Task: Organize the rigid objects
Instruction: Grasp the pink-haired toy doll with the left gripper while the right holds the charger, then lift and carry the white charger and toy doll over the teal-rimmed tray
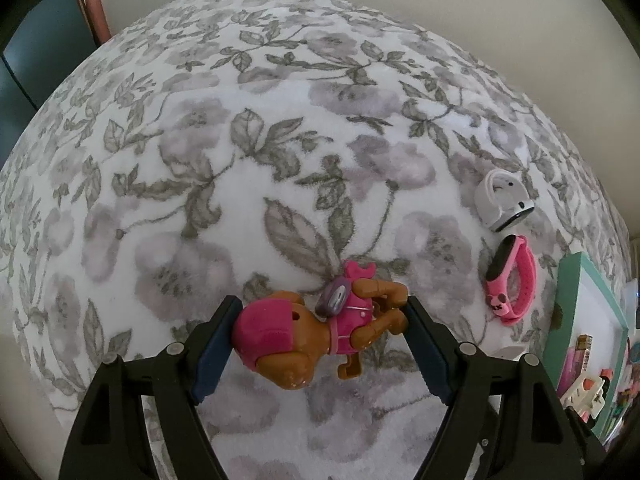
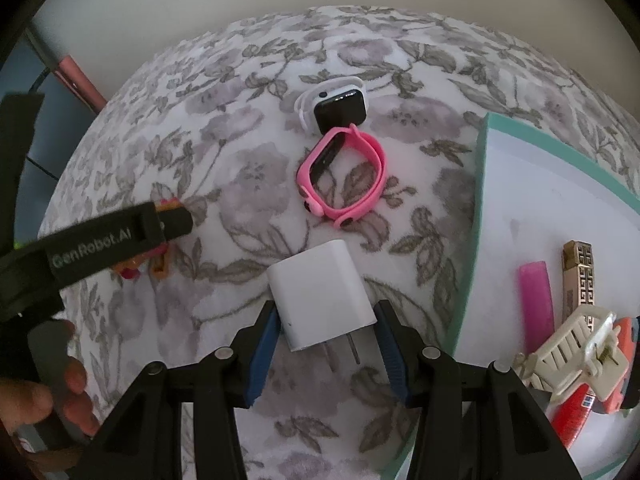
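A brown toy dog (image 1: 320, 328) in pink clothes lies on the floral cloth (image 1: 280, 120) between the jaws of my left gripper (image 1: 320, 302). Both pads touch it, one at the pink cap and one at a paw. My right gripper (image 2: 326, 308) is shut on a white plug charger (image 2: 316, 288), gripping it by its sides with the prongs pointing back between the fingers. In the right wrist view a finger (image 2: 168, 220) of the left gripper covers most of the toy dog (image 2: 160, 268).
A pink watch (image 2: 344, 176) and a white smartwatch (image 2: 336, 108) lie on the cloth beyond the charger. A teal-rimmed white box (image 2: 484, 200) at the right holds a cream hair claw (image 2: 576, 352), a pink bar (image 2: 536, 300) and other small items. A hand (image 2: 60, 392) is at lower left.
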Demonstrator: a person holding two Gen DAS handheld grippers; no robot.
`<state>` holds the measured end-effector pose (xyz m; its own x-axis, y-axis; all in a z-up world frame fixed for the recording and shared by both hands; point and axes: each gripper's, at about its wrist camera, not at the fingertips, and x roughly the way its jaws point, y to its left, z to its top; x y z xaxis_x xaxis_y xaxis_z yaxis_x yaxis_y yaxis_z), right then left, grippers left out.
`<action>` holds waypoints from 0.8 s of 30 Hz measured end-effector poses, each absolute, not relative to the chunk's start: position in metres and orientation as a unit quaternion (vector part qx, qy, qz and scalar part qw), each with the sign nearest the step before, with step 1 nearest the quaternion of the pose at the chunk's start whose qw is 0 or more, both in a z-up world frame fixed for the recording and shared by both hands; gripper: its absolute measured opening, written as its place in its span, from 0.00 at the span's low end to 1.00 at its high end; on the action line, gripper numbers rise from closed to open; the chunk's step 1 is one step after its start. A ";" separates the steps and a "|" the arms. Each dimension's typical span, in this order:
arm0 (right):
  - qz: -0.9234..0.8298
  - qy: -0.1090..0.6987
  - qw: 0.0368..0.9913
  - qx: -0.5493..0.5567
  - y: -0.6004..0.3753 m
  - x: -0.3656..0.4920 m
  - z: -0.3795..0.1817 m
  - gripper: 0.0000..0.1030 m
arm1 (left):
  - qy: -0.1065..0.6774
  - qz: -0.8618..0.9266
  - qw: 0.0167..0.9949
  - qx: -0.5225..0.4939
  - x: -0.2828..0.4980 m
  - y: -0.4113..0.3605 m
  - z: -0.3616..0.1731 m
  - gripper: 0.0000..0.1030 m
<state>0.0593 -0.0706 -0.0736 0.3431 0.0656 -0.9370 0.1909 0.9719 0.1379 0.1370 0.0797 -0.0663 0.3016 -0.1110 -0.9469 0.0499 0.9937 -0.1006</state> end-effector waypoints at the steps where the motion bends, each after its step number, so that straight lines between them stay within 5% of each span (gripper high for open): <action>1: -0.038 0.573 0.811 0.111 -0.070 0.058 -0.074 0.49 | 0.588 -0.049 0.807 -0.024 0.137 0.079 -0.065 0.79; 24: -0.033 0.529 0.834 0.153 -0.099 0.034 -0.035 0.44 | 0.530 -0.054 0.846 -0.020 0.116 0.062 -0.012 0.79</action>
